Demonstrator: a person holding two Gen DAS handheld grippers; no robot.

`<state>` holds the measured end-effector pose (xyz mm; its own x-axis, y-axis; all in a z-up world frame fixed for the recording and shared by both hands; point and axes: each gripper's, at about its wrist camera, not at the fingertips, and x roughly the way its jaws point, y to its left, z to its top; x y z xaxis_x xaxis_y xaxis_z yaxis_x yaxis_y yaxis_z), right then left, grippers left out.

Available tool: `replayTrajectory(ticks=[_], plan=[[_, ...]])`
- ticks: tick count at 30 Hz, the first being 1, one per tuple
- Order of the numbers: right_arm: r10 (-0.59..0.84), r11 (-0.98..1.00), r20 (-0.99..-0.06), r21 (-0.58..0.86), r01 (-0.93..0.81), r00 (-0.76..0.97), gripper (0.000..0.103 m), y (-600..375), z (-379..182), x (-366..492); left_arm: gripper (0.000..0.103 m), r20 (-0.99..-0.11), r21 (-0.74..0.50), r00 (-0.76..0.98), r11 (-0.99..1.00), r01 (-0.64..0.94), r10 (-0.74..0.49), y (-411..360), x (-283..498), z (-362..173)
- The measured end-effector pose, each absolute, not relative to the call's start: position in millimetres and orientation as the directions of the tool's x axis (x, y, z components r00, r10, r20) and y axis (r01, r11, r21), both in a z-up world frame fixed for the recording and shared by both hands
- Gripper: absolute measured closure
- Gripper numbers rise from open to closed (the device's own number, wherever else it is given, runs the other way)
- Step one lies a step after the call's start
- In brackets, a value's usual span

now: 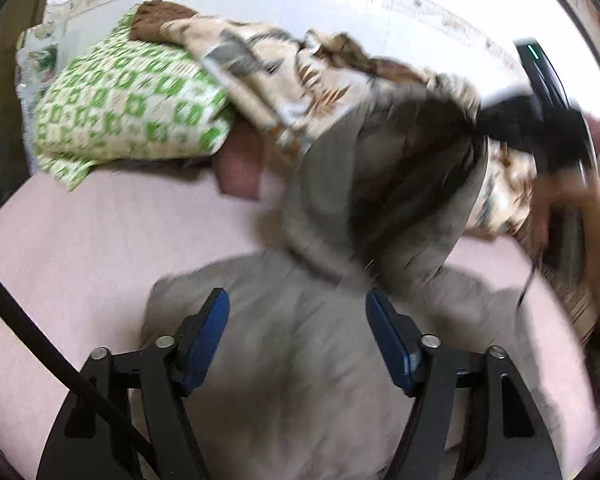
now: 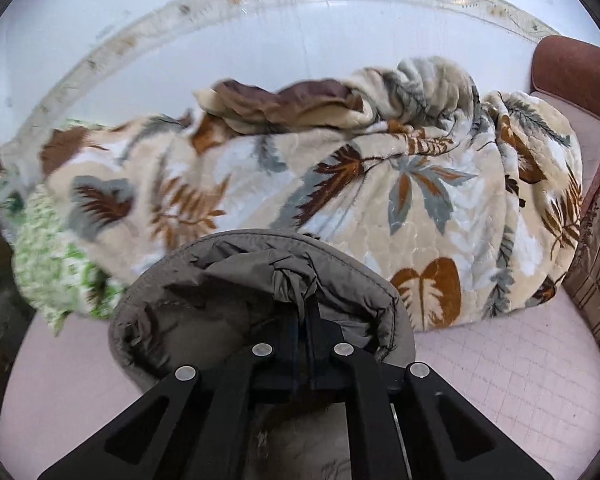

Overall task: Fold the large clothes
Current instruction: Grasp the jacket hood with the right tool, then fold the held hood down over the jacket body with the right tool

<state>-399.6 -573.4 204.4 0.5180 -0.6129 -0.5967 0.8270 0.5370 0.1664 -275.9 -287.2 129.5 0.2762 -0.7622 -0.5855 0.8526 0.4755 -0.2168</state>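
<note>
A leaf blanket lies at twelve o'clock behind the jacket. Right tongs clamp its fabric. Only the left view shows the left tongs gaping empty over it.

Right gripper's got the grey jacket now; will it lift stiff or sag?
Likely floppy: the grey jacket bunches and creases where the right gripper pinches it. Probably light but bulky, as it looks padded. The rest should trail on the pink sheet.

Home bedroom, pink bedsheet, leaf-print blanket, headboard
</note>
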Motion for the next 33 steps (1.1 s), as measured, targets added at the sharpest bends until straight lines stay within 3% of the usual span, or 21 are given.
replayTrajectory(ticks=[6, 12, 15, 21, 25, 28, 33], plan=[[-0.578, 0.628, -0.551, 0.172, 0.759, 0.602, 0.100, -503.2, 211.6, -434.8, 0.020, -0.496, -0.306, 0.262, 0.449, 0.840, -0.828, -303.0, -275.2, 180.0], [-0.524, 0.695, -0.509, 0.208, 0.688, 0.683, 0.100, -425.8, 209.7, -477.9, 0.020, -0.441, -0.317, 0.277, 0.437, 0.842, -0.854, -277.0, -298.1, 196.4], [-0.515, 0.707, -0.509, 0.203, 0.678, 0.690, 0.100, -384.4, 194.3, -498.8, 0.020, -0.469, -0.299, 0.259, 0.427, 0.853, -0.844, -257.5, -312.4, 179.1], [-0.420, 0.663, -0.667, 0.238, 0.710, 0.616, 0.100, -361.3, 94.3, -510.3, 0.020, -0.650, -0.206, 0.189, 0.410, 0.888, -0.736, -256.9, -338.1, 103.8], [-0.371, 0.613, -0.736, 0.265, 0.745, 0.567, 0.099, -368.8, 46.1, -511.9, 0.020, -0.707, -0.116, 0.210, 0.404, 0.908, -0.675, -267.4, -346.2, 64.1], [-0.346, 0.607, -0.742, 0.289, 0.740, 0.574, 0.097, -366.6, 49.4, -518.4, 0.020, -0.719, -0.108, 0.209, 0.404, 0.908, -0.663, -272.5, -342.5, 53.2], [-0.383, 0.638, -0.692, 0.282, 0.717, 0.612, 0.095, -346.3, 84.8, -537.7, 0.020, -0.663, -0.162, 0.191, 0.388, 0.908, -0.724, -262.7, -335.0, 72.5]])
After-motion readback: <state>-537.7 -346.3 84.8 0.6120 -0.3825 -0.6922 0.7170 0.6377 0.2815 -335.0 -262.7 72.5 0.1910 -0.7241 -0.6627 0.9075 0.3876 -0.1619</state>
